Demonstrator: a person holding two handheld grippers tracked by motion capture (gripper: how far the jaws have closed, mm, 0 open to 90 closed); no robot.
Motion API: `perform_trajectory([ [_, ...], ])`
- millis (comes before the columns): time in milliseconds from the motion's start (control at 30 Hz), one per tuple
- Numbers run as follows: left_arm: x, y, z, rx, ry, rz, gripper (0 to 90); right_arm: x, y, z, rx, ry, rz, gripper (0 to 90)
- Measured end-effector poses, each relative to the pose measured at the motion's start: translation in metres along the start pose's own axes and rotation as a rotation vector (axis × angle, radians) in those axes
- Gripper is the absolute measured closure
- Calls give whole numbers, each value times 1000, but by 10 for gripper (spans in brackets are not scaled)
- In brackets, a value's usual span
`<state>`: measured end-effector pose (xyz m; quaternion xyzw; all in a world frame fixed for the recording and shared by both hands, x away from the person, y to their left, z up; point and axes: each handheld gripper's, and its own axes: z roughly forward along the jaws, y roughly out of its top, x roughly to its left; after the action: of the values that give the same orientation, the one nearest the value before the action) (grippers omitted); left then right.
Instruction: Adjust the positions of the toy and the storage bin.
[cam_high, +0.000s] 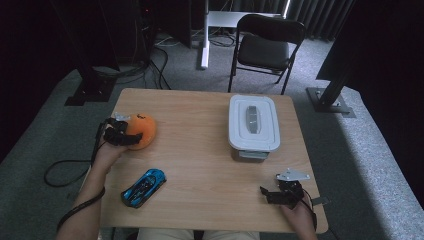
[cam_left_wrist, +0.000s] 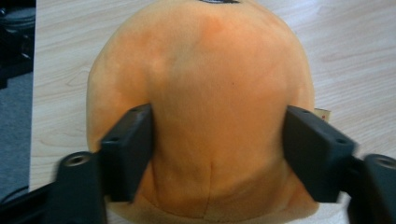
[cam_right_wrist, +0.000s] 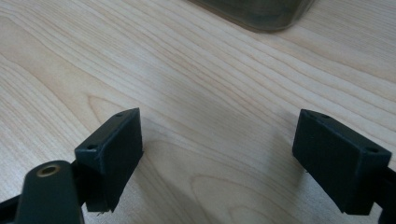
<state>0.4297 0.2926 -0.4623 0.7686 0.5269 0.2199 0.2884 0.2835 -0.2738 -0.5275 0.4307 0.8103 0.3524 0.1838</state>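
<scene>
No legible txt or labels

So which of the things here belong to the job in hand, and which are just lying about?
In the job:
- orange plush toy
- left gripper, its jaws pressing into the toy's sides

Lying about:
- blue toy car
- lidded white container
- right gripper, open over bare table
- folding chair

We've got the orange plush ball (cam_high: 142, 131) at the left side of the wooden table (cam_high: 200, 150), well left of the white lidded box (cam_high: 253, 122) and beyond the blue toy car (cam_high: 144, 186). It's round, soft and fuzzy, with a seam down its near side and a dark patch on top. Its sides dent inward.
</scene>
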Motion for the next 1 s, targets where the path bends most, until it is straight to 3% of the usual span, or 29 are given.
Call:
perform_trajectory([
  [33, 1, -3, -1, -8, -15, 4, 483, 0, 0, 0, 0, 0, 0, 156],
  [133, 1, -5, -5, -10, -19, 4, 556, 0, 0, 0, 0, -1, 0, 156],
  [267, 1, -4, -18, -52, -32, 2, 661, 0, 0, 0, 0, -2, 1, 156],
  [367, -4, -3, -30, -58, -82, 63, 665, 0, 0, 0, 0, -2, 0, 155],
  [433, -11, -3, -37, -76, -97, 157, 665, 0, 0, 0, 0, -2, 1, 155],
  [467, -15, -4, -43, -91, -129, 210, 663, 0, 0, 0, 0, -3, 0, 156],
  [500, -15, -4, -43, -91, -129, 210, 662, 0, 0, 0, 0, -3, 0, 156],
  [567, -18, -6, -50, -97, -177, 254, 658, 0, 0, 0, 0, -3, 0, 155],
  [633, -19, -7, -52, -92, -195, 264, 656, 0, 0, 0, 0, -3, 0, 155],
  [833, -26, -15, -52, -49, -216, 345, 644, 0, 0, 0, 0, -3, 0, 155],
  [900, -27, -20, -45, -18, -230, 341, 601, 0, 0, 0, 0, -3, 0, 156],
  [1000, -25, -26, -43, -56, -250, 305, 565, 0, 0, 0, 0, -3, 0, 155],
])
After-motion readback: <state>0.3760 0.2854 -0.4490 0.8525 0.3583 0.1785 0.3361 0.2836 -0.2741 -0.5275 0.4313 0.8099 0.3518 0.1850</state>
